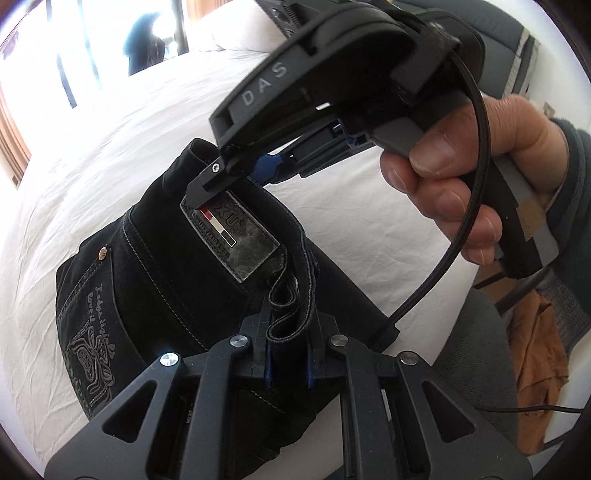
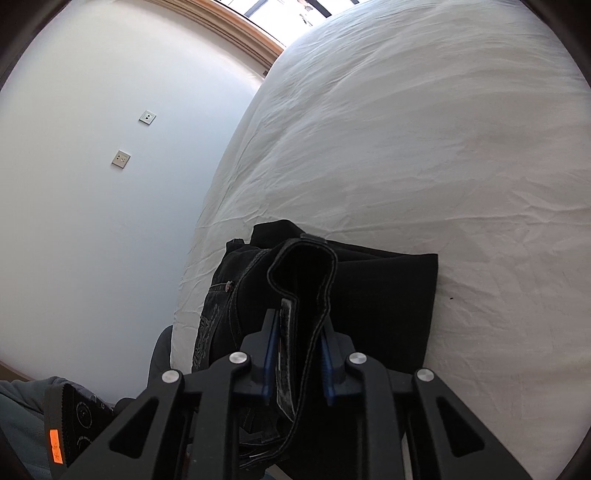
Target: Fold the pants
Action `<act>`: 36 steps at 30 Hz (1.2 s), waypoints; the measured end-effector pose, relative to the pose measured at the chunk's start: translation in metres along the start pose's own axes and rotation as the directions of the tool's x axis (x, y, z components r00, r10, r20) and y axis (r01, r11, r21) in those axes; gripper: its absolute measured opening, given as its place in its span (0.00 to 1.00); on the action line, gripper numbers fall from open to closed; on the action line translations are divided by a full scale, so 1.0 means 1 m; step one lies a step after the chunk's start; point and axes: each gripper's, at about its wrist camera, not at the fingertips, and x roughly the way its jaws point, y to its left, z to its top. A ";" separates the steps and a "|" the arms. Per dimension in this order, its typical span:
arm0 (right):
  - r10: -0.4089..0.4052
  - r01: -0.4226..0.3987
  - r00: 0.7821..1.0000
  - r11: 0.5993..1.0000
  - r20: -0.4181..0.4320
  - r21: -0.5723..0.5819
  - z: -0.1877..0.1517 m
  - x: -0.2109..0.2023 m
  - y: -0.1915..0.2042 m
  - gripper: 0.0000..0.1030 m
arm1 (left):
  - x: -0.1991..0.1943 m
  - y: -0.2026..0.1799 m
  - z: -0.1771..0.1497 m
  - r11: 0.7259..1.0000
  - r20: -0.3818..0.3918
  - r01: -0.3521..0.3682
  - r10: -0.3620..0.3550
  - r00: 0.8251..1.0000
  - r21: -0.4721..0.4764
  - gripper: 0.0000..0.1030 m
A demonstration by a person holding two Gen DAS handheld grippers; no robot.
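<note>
Black jeans (image 1: 155, 280) lie folded on a white bed (image 1: 110, 147), with an embroidered back pocket and a grey leather waistband patch (image 1: 232, 236) showing. My left gripper (image 1: 290, 332) is shut on the waistband edge at the near end. My right gripper (image 1: 207, 184) comes in from the upper right, held by a hand (image 1: 461, 177), its tips at the waistband by the patch. In the right wrist view the right gripper (image 2: 299, 343) is shut on the folded waistband (image 2: 306, 280), with the jeans (image 2: 384, 302) beneath on the bed (image 2: 406, 147).
A pillow (image 1: 240, 33) lies at the bed's far end by a window. A white wall with two sockets (image 2: 120, 158) runs along the bed's left side. An orange cloth (image 1: 535, 369) lies on a chair to the right. A black cable (image 1: 443, 258) loops from the right gripper.
</note>
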 end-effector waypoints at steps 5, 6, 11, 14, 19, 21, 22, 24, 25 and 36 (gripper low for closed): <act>-0.007 0.008 1.000 0.997 -0.012 0.081 -0.005 0.012 -0.037 0.21 | 0.031 -0.025 -0.002 1.000 -0.034 -0.002 0.003 0.999 0.027 0.11; 0.001 0.000 1.000 0.996 -0.006 0.094 -0.007 0.013 -0.042 0.21 | 0.034 -0.029 -0.002 0.999 -0.034 -0.001 0.003 0.999 0.032 0.11; 0.016 -0.017 1.000 0.992 0.007 0.121 -0.010 0.012 -0.054 0.21 | 0.035 -0.038 0.000 0.998 -0.041 0.054 -0.053 0.998 0.032 0.20; 0.039 -0.042 0.999 0.987 0.018 0.153 -0.011 0.009 -0.061 0.29 | 0.011 -0.025 -0.001 0.988 -0.026 0.144 -0.146 0.989 -0.053 0.21; -0.058 0.043 0.994 0.986 0.091 0.162 -0.014 -0.015 -0.055 0.58 | -0.053 0.023 -0.018 0.968 0.118 0.185 -0.166 0.979 -0.169 0.23; -0.078 0.062 0.991 0.987 0.105 0.146 -0.017 -0.025 -0.047 0.58 | -0.072 0.061 -0.032 0.956 0.158 0.152 -0.114 0.981 -0.252 0.23; -0.063 0.048 0.991 0.990 0.116 0.130 -0.020 -0.030 -0.040 0.58 | -0.076 0.079 -0.040 0.947 0.170 0.131 -0.083 0.982 -0.293 0.23; -0.026 0.016 0.992 0.997 0.123 0.077 -0.025 -0.037 -0.020 0.58 | -0.071 0.112 -0.059 0.922 0.148 0.069 -0.013 0.989 -0.381 0.23; -0.003 -0.003 0.993 0.999 0.118 0.047 -0.027 -0.037 -0.010 0.58 | -0.064 0.121 -0.068 0.907 0.127 0.059 -0.006 0.992 -0.417 0.23; 0.022 -0.018 0.999 0.997 -0.047 0.069 -0.070 0.021 -0.002 0.34 | 0.003 0.098 -0.074 0.943 0.070 0.094 -0.076 0.995 -0.319 0.23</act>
